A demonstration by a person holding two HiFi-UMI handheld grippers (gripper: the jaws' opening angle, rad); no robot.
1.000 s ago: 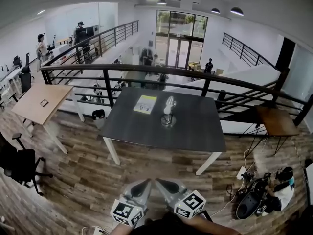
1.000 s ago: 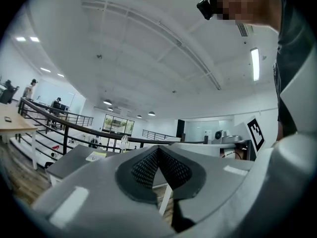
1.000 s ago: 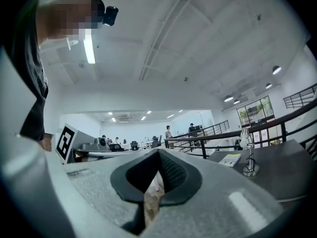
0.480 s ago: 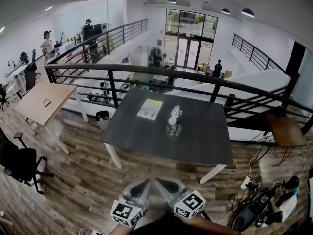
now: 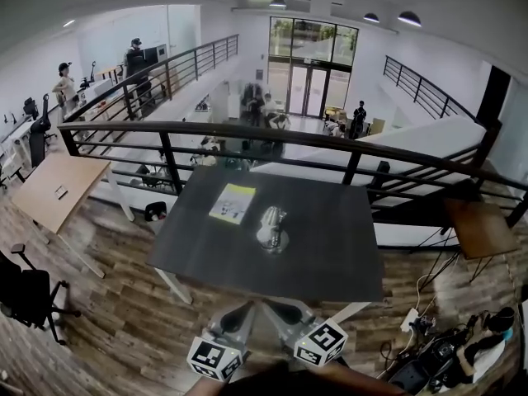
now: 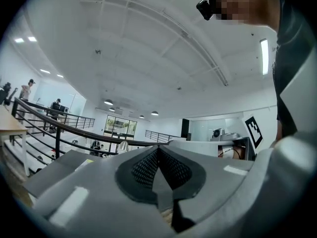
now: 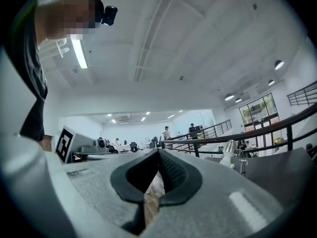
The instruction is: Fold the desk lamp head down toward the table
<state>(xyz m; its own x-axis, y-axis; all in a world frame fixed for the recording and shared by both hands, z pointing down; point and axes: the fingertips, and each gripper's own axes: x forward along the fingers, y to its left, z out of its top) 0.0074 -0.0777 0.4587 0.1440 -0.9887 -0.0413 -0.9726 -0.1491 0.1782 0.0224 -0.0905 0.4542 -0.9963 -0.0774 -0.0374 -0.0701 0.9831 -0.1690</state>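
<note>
The desk lamp (image 5: pixel 272 226) stands upright on the dark grey table (image 5: pixel 330 254), near its middle, with its pale head raised. It also shows in the right gripper view as a small lamp (image 7: pixel 229 148) far off at the right. My left gripper (image 5: pixel 239 317) and right gripper (image 5: pixel 285 313) are side by side at the bottom of the head view, short of the table's near edge and well away from the lamp. The left gripper (image 6: pixel 158 148) has its jaws together with nothing between them. So does the right gripper (image 7: pixel 158 152).
A yellow booklet (image 5: pixel 232 203) lies on the table left of the lamp. A black railing (image 5: pixel 247 130) runs behind the table. A wooden table (image 5: pixel 49 192) and an office chair (image 5: pixel 29 291) stand at left, a small brown table (image 5: pixel 478 225) at right, cables and gear (image 5: pixel 445 353) on the floor.
The table and lamp have come nearer and lower in the head view as I moved toward them. Both grippers keep their place at the bottom, still closed.
</note>
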